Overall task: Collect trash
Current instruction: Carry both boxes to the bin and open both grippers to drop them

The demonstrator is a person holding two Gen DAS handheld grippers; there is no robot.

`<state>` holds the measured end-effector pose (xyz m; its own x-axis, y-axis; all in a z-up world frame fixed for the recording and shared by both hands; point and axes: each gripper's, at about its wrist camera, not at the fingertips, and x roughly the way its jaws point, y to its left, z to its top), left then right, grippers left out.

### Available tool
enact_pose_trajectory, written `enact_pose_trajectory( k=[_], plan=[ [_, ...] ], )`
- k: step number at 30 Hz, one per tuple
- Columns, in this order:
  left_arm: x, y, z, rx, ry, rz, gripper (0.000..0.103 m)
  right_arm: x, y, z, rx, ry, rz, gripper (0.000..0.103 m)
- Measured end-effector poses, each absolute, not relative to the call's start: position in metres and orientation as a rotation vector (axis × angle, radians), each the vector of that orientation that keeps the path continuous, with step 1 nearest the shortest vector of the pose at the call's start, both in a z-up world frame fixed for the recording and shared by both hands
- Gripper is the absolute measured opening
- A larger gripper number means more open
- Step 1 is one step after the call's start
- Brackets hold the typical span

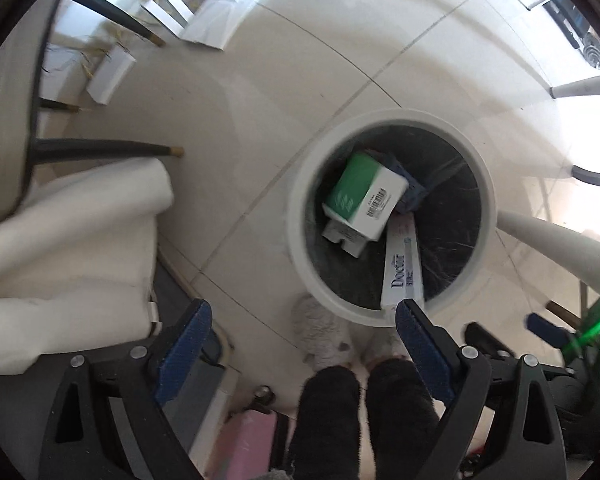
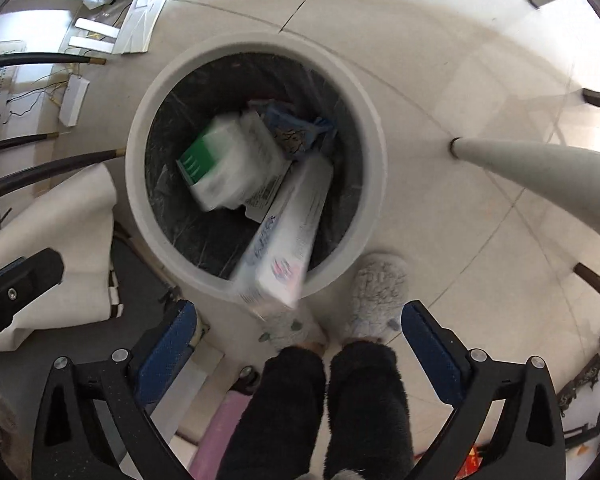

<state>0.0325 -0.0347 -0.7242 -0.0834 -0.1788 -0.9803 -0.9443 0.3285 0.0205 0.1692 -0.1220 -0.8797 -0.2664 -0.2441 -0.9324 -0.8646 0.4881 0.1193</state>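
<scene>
- Plainly spread wide, both: left gripper (image 1: 302, 330) and right gripper (image 2: 298, 334), nothing between either pair of jaws.
- Below, one round bin (image 2: 138, 184), black-lined.
- Inside: one green-and-white box (image 1: 362, 196), one long white carton (image 2: 286, 232), perhaps one blue wrapper (image 2: 300, 128), blurred.
- Beside the bin, two fluffy slippers (image 2: 374, 300).

Black frames with silver screws and blue bumpy pads are seen on the left gripper (image 1: 302, 322) and right gripper (image 2: 298, 326). Fuzzy dark trousers (image 2: 320, 408) and fluffy grey slippers (image 2: 374, 296) are worn at 6 o'clock.
</scene>
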Motion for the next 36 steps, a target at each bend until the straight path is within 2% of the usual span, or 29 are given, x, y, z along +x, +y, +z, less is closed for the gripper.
enact_pose_trajectory(
  k=[7,12,24,36],
  plan=[
    [0.02,-0.042,-0.684,-1.015,1.493,0.928,0.094,0.181,-0.129,-0.827,-0.924,1.713,0.803,0.103],
    [0.014,-0.056,-0.639,-1.0,1.479,0.918,0.094,0.187,-0.139,-0.769,-0.887,1.677,0.801,0.103],
    [0.001,-0.096,-0.497,-0.999,1.429,0.928,0.094,0.179,-0.162,-0.596,-0.792,1.624,0.844,0.103],
    [-0.018,-0.127,-0.341,-0.907,1.274,0.931,0.094,0.173,-0.197,-0.408,-0.691,1.553,0.922,0.103]
  ],
)
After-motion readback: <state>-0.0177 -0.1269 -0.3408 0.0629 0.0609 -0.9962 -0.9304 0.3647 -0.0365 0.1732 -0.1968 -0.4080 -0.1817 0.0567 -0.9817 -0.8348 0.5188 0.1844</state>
